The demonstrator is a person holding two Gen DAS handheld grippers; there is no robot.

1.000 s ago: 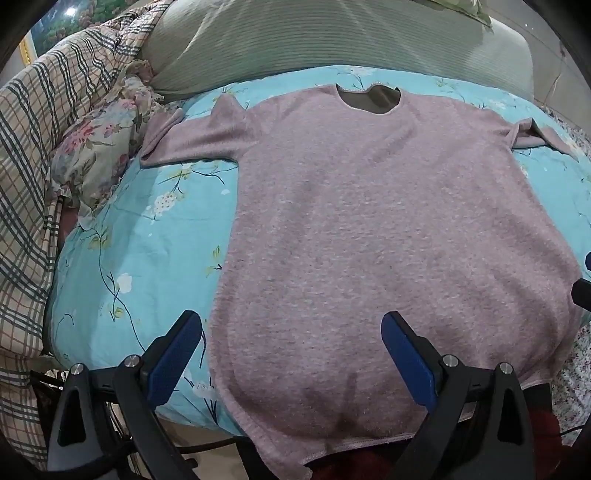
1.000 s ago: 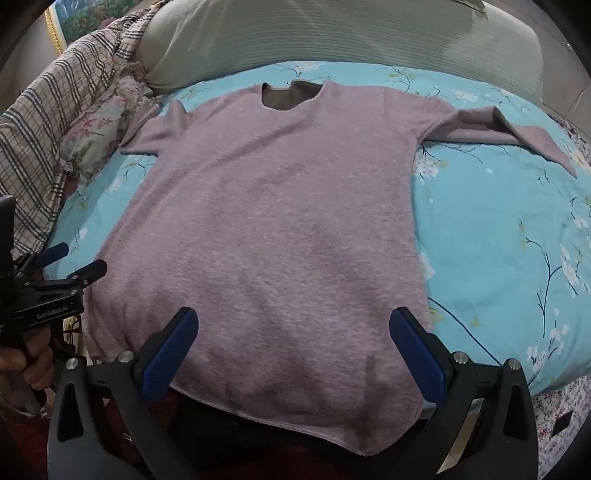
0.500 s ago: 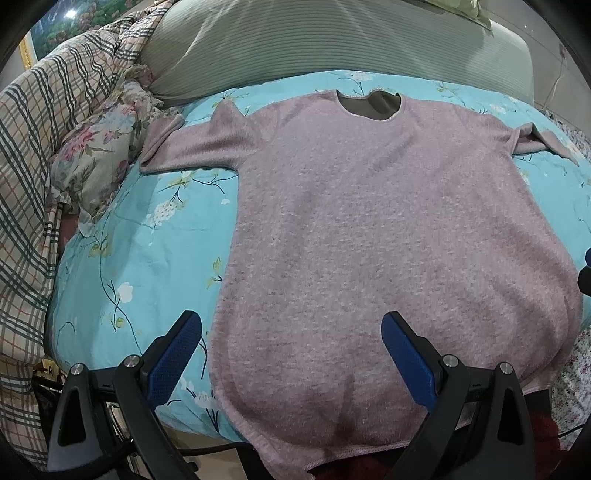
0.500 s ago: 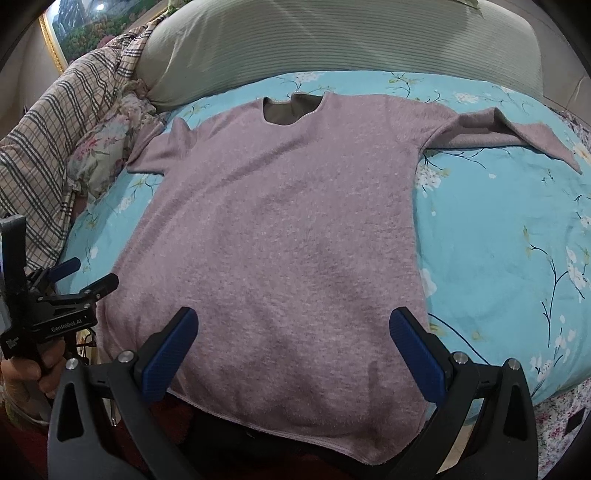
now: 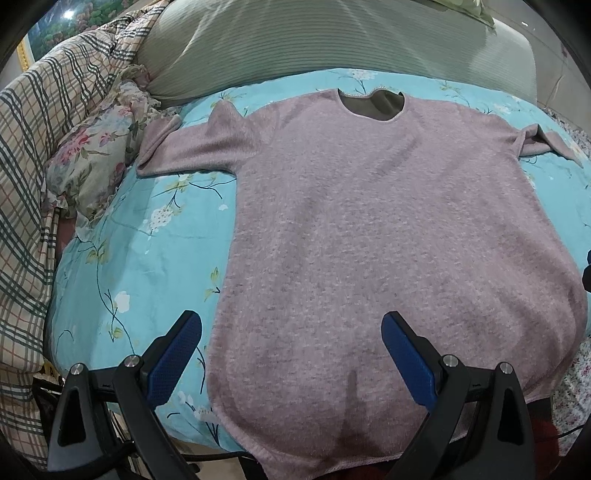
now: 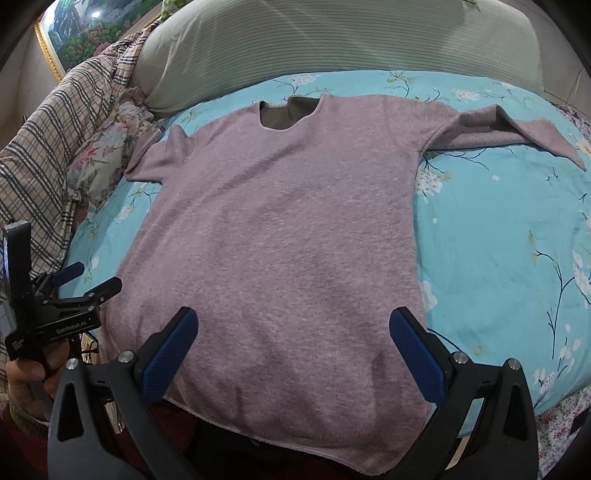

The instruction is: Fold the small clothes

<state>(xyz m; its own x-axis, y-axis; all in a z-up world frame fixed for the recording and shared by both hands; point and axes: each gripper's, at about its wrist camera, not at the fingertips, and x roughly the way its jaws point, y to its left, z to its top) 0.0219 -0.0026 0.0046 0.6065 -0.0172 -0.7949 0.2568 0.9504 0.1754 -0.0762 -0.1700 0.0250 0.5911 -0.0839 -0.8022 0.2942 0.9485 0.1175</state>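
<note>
The left gripper had its two blue fingers spread wide apart, holding nothing, just above the near hem of the pink sweater. The right gripper was spread wide too, with nothing between its fingers. In the right wrist view, the left gripper showed again at the far left edge, held in a hand that was partly cut off.

The sweater lay flat on the blue flowered blanket, neck hole away from the cameras. Its hem hung over the bed edge, so the very bottom was hard to see. One sleeve was folded and twisted. Farther back sat a flowered pillow, a checked cloth and a big striped green pillow. A framed picture was mostly cut off.
</note>
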